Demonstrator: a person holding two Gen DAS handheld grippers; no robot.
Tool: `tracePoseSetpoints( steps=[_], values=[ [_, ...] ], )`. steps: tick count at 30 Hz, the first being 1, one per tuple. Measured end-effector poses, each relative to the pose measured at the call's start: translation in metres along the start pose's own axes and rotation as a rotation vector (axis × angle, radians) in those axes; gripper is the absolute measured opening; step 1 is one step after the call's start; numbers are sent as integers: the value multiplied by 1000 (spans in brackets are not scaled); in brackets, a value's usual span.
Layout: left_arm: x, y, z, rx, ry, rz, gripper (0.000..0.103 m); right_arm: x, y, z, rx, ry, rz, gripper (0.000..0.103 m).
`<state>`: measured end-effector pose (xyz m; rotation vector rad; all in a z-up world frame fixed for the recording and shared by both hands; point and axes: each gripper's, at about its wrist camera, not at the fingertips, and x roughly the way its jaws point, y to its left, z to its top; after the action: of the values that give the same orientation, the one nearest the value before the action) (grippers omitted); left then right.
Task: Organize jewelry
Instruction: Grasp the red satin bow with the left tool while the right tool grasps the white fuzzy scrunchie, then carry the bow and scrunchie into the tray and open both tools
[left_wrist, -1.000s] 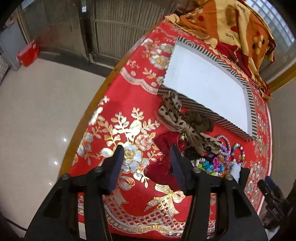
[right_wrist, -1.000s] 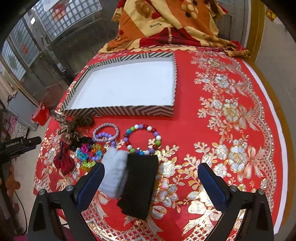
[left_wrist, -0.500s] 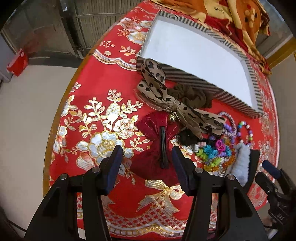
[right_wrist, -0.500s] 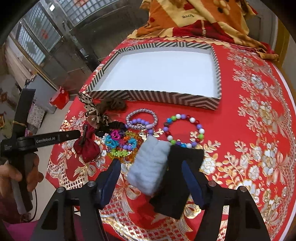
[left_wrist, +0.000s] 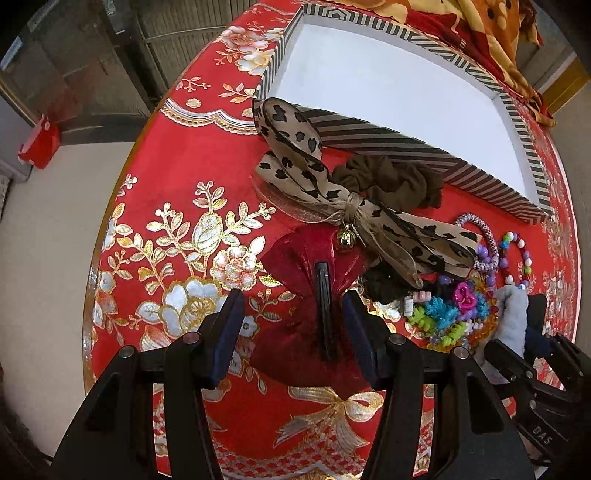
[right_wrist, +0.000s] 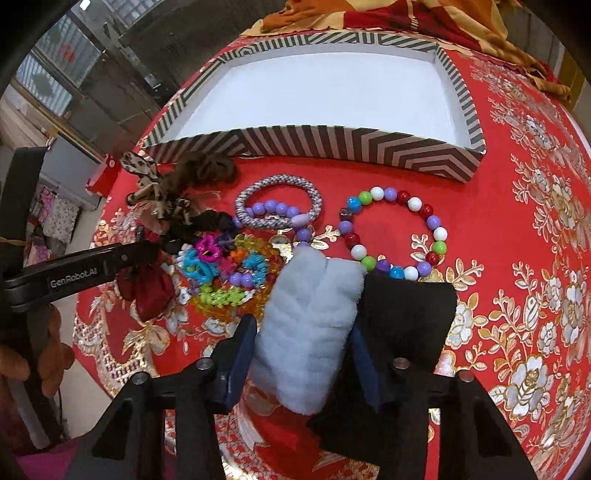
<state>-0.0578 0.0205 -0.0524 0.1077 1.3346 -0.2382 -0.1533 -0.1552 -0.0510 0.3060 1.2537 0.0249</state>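
A striped box (left_wrist: 373, 133) with a white inside (right_wrist: 317, 96) stands at the back. My left gripper (left_wrist: 293, 330) is open, its fingers either side of a red velvet bow (left_wrist: 303, 280) with a black clip. My right gripper (right_wrist: 303, 358) is open around a pale blue fuzzy pad (right_wrist: 310, 325), beside a black pad (right_wrist: 402, 325). A leopard-print bow (left_wrist: 325, 192), a brown scrunchie (left_wrist: 395, 177), a grey-purple bracelet (right_wrist: 277, 201), a multicolour bead bracelet (right_wrist: 391, 232) and bright plastic clips (right_wrist: 225, 273) lie in front of the box.
The round table has a red and gold cloth (right_wrist: 535, 258). An orange patterned blanket (left_wrist: 498, 33) lies behind the box. The table edge (left_wrist: 110, 206) drops to a pale floor on the left. The left gripper's body (right_wrist: 74, 273) shows in the right wrist view.
Both grippers have moved forward and down to the items. The left fingers now flank the red bow. The right jaws have narrowed around the pale blue pad.
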Motion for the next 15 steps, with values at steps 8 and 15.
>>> tracePoseSetpoints(
  steps=[8, 15],
  values=[
    [6, 7, 2, 5, -19, -62, 19, -13, -9, -5, 21, -31, 34, 33],
    [-15, 28, -5, -13, -55, -99, 15, -45, -14, -10, 19, -81, 67, 33]
  ],
)
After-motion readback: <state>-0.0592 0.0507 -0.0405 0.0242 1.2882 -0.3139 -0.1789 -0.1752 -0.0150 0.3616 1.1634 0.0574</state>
